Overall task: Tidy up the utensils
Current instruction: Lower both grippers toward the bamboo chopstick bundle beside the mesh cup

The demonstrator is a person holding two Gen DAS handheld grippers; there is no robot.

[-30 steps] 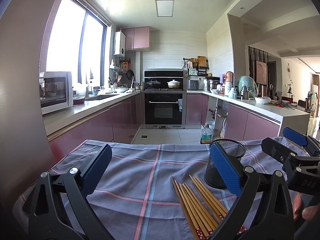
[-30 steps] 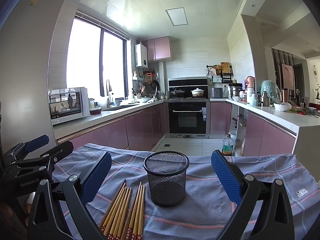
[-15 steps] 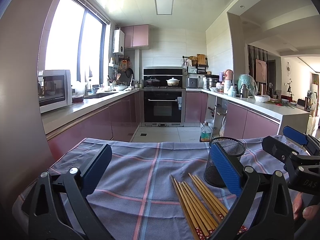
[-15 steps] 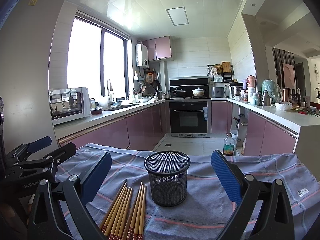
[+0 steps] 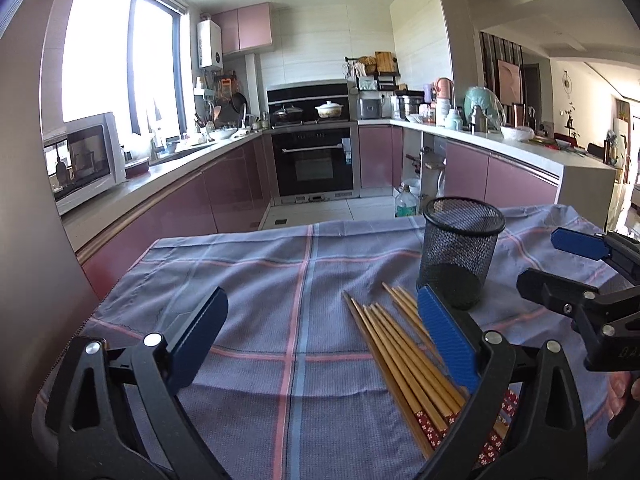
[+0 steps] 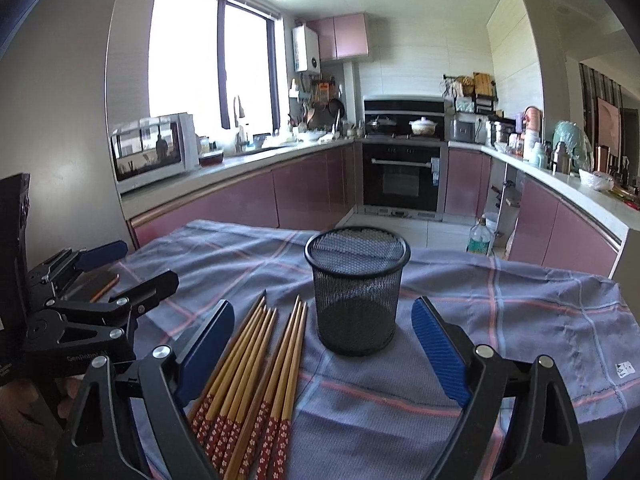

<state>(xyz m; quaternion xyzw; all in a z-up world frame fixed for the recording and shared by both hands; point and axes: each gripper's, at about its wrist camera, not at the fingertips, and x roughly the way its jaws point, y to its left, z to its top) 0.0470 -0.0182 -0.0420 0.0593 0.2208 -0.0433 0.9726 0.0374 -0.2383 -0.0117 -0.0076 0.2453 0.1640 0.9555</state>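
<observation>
Several wooden chopsticks (image 5: 404, 356) with red flowered ends lie side by side on the cloth, tips pointing away from me. Just beyond them a black mesh cup (image 5: 460, 256) stands upright and empty. My left gripper (image 5: 320, 298) hovers over the cloth, its jaws wide but closing, and its right finger overlaps the chopsticks in that view. In the right wrist view the chopsticks (image 6: 256, 352) and the cup (image 6: 358, 292) lie ahead of my right gripper (image 6: 323, 306). Its jaws are wide and closing too. No pad presses on anything.
A blue cloth (image 5: 240, 280) with pink and blue lines covers the table, whose far edge drops to the kitchen floor. A dark flat object (image 6: 98, 284) lies at the cloth's left side. Each gripper shows in the other's view, with a hand behind it.
Both grippers have sunk and tipped downward, so the cloth fills more of each view. Their jaws have narrowed a little. The cup and the chopsticks have not moved.
</observation>
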